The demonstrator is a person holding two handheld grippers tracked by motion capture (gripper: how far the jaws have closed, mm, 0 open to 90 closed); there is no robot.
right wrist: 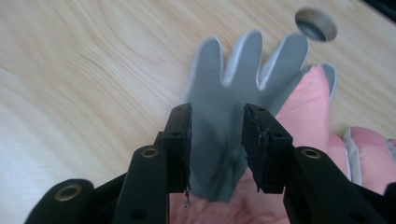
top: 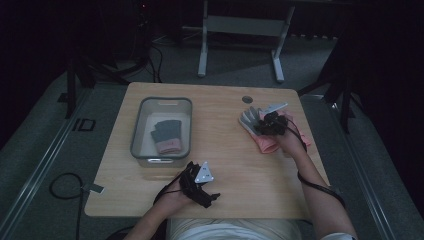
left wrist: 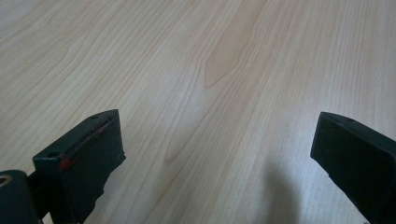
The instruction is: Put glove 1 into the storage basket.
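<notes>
Between the right fingers (right wrist: 217,149), seen in the right gripper view, a raised fold of the grey-palmed glove (right wrist: 233,107) stands pinched: the two black pads press on the grey fabric from either side, so this pair is clenched on the glove. Beyond the fingertips the glove's grey digits splay flat on the wooden counter (right wrist: 93,70), pointing toward a round cable hole (right wrist: 316,24) in the boards. Beside the right pad and partly under the grey glove lies pink fabric, a second glove (right wrist: 308,112) turned back-side up, its cuff running off toward the near edge. From the high view the right fingers (top: 260,125) sit over these gloves at the counter's far right part, just short of the hole (top: 247,99).

Well apart from them, the left fingers (top: 212,196) rest low near the counter's front edge, close to the person's body. Seen in the left gripper view, the left fingers (left wrist: 215,158) stand released and wide, bare wood between them and nothing touching either pad. Ahead of that pair stands a grey bin (top: 137,125), and inside it lies another glove (top: 166,136), dark grey with a pink cuff.
</notes>
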